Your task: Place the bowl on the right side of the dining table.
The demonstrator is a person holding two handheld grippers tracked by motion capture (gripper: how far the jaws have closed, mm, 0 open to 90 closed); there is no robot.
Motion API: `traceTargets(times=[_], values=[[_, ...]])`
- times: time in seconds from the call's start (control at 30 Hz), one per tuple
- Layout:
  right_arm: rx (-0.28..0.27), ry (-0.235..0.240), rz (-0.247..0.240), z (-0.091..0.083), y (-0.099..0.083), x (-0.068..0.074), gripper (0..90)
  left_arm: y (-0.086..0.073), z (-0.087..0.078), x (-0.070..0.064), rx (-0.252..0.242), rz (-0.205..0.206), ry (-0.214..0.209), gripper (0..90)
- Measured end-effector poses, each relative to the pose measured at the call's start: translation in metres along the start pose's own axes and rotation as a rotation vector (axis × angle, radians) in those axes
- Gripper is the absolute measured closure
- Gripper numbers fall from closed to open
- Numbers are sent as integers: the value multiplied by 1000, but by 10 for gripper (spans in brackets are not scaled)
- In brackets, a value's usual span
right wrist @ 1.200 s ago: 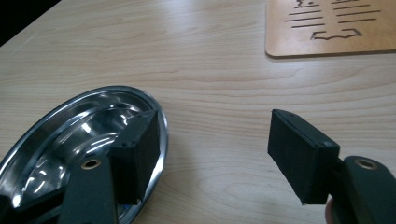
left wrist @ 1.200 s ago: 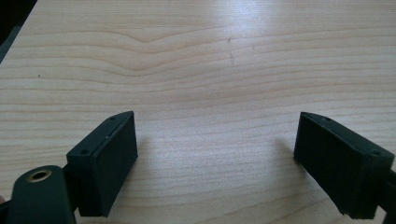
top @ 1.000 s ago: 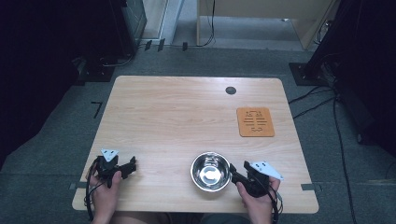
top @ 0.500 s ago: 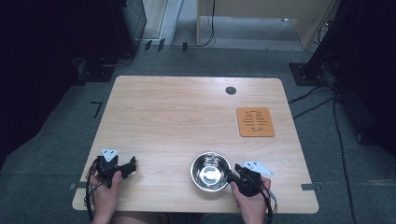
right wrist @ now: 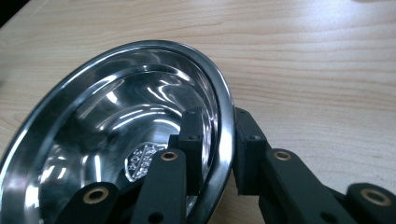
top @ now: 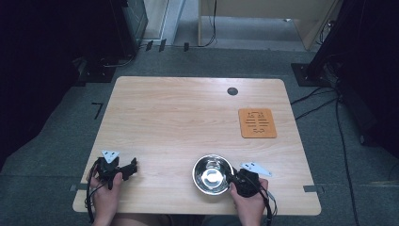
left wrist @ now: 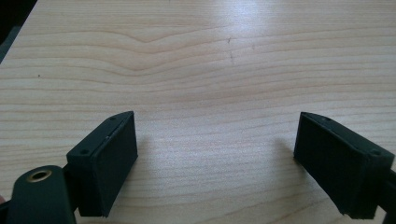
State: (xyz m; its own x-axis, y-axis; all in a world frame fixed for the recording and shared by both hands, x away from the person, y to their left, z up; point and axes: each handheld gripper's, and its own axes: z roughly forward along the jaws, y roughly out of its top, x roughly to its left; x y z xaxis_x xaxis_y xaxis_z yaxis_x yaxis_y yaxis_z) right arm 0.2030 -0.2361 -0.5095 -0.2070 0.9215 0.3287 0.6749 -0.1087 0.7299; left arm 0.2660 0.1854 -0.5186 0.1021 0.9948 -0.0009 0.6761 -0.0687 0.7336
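While the right gripper (right wrist: 219, 154) pinches the rolled rim of a polished steel bowl (right wrist: 107, 135), one black jaw sits inside the mirrored, round hollow and the other outside against the wall. Pale, fine-grained wood table (left wrist: 196, 56) lies beneath. Off to the bowl's far side, the left gripper (left wrist: 215, 158) rests with blocky matte jaws spread wide, holding nothing.

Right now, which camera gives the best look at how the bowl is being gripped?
The right gripper view: the bowl is close up, its rim pinched with one jaw inside and one outside. The high view shows the whole bowl with the right gripper at its edge, but small.
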Motion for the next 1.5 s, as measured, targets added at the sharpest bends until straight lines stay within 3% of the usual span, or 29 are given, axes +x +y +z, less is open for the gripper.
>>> traceTargets(times=[0.13,0.37,0.53,0.67,0.73,1.1,1.5], values=[[-20,38,52,2,-1,-4,812,0,0,0,0,0,0,132],[-36,58,64,2,-2,-8,817,0,0,0,0,0,0,133],[-65,123,116,0,0,-11,832,0,0,0,0,0,0,133],[-91,147,150,-5,2,-12,840,0,0,0,0,0,0,133],[-98,132,147,-7,3,-12,840,0,0,0,0,0,0,133],[-139,138,249,-15,10,-32,840,0,0,0,0,1,-1,132],[-208,80,288,-30,25,-57,839,0,0,0,1,2,-2,132]])
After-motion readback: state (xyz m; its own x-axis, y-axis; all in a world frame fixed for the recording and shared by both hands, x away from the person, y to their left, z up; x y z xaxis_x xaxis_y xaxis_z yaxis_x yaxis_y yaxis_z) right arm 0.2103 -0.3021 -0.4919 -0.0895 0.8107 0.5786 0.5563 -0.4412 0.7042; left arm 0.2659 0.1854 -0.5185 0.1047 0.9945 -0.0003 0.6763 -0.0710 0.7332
